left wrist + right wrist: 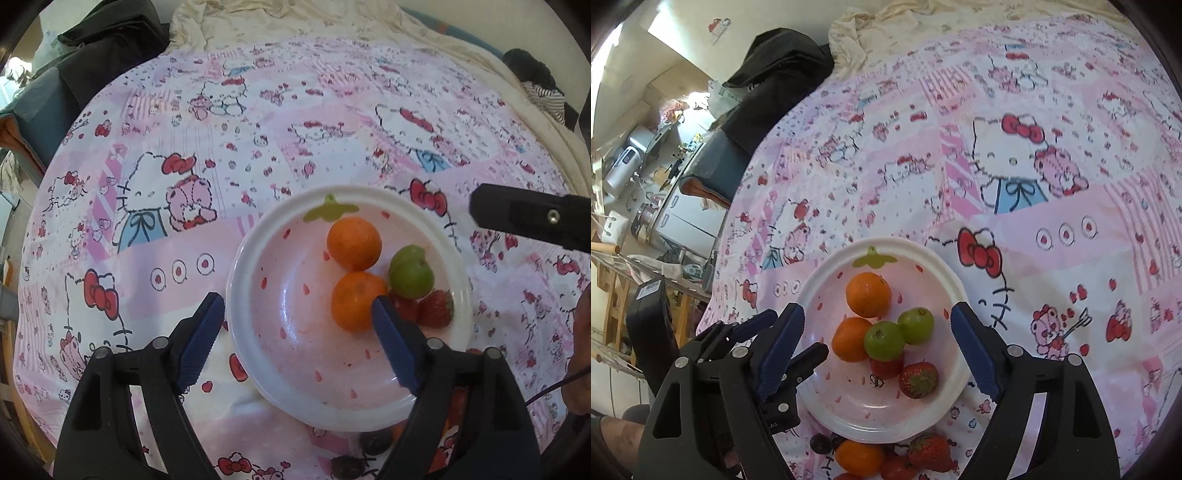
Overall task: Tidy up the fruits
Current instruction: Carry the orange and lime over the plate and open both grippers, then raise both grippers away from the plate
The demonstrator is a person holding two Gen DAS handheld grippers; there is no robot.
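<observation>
On the pink cartoon cloth (1015,184) sits a white plate (945,284), strawberry-print inside. Fruit on plate: two oranges, far one (868,294), near one (849,339); two green fruits touching, (884,340) and (916,325); one strawberry (918,379) plus a red fruit (886,366) half hidden under the near green one. All clustered, touching. Off plate, just beside its near rim: another orange (860,458), a strawberry (930,453), a dark grape (820,443).

Left gripper (298,314): jaws apart, nothing between pads; right finger overlaps the near orange in view, contact unclear. Right gripper (877,321): jaws wide apart above the plate, fruit cluster between them in view, pads not touching any.
</observation>
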